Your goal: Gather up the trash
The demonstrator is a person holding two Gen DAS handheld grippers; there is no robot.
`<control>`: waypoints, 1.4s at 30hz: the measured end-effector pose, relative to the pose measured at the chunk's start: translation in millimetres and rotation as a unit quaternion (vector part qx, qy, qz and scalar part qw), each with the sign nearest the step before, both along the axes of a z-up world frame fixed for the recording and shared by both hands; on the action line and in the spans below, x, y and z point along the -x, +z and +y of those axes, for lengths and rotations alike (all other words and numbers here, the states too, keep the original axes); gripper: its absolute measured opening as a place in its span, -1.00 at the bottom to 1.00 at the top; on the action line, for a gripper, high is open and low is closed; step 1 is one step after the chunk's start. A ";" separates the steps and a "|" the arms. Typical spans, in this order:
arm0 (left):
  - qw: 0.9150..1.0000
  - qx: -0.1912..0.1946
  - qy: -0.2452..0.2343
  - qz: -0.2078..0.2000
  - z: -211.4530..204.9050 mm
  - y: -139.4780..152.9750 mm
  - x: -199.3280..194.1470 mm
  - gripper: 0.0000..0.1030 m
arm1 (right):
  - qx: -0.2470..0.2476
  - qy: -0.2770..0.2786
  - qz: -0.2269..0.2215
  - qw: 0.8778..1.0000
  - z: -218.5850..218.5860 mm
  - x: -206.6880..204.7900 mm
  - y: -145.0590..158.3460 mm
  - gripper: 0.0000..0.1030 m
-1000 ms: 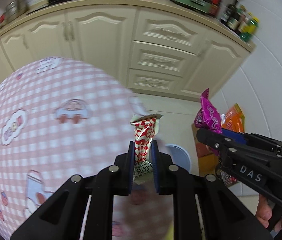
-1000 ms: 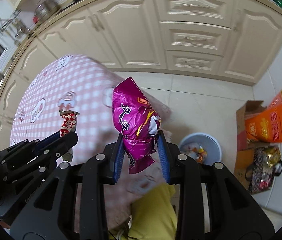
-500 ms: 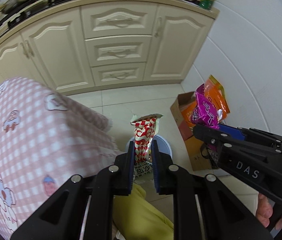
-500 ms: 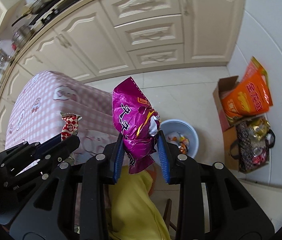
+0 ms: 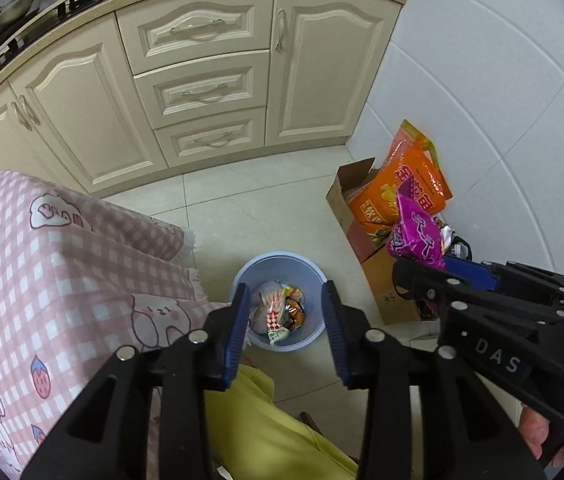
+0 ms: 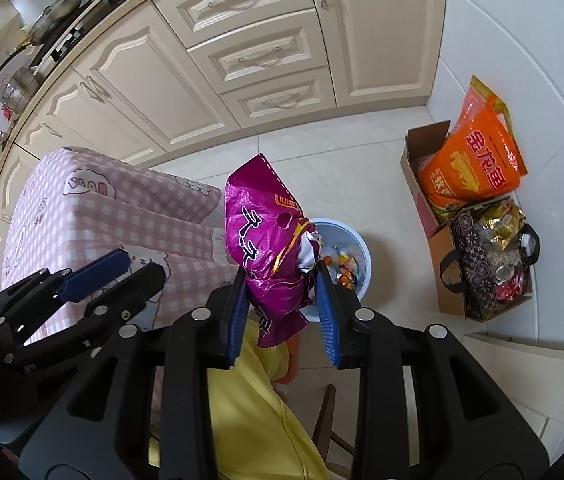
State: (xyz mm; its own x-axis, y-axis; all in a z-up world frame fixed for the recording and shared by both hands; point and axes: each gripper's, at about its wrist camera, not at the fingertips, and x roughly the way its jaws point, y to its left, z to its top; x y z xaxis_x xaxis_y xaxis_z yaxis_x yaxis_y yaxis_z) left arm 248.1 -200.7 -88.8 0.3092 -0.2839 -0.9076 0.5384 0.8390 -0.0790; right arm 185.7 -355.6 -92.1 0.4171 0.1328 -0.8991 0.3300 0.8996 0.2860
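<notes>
My left gripper (image 5: 285, 314) hangs above the pale blue trash bin (image 5: 282, 257), its jaws opening with nothing between them. A red and white snack wrapper (image 5: 273, 317) is down inside the bin among other wrappers. Just to the right, my right gripper (image 6: 282, 296) is shut on a crumpled magenta snack bag (image 6: 265, 240), which sticks up past the fingertips. In the right wrist view the bag hides the left part of the bin (image 6: 364, 250). The same magenta bag (image 5: 414, 232) also shows in the left wrist view.
A table under a pink checked cloth (image 5: 61, 264) stands left of the bin. A cardboard box with an orange bag (image 5: 402, 184) and a black patterned bag (image 6: 490, 260) sit by the white wall on the right. Cream cabinets (image 5: 201, 92) lie beyond. A person's yellow garment (image 5: 257, 432) is below.
Both grippers swung from over the table to above the bin. The left gripper let go of the red and white wrapper, which dropped into the bin. The right keeps its bag.
</notes>
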 end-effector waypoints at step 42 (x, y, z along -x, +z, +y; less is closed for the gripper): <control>0.970 0.015 0.155 -0.188 138.2 46.7 116.5 0.06 | 0.039 0.090 -0.272 0.957 103.6 91.1 46.5 0.38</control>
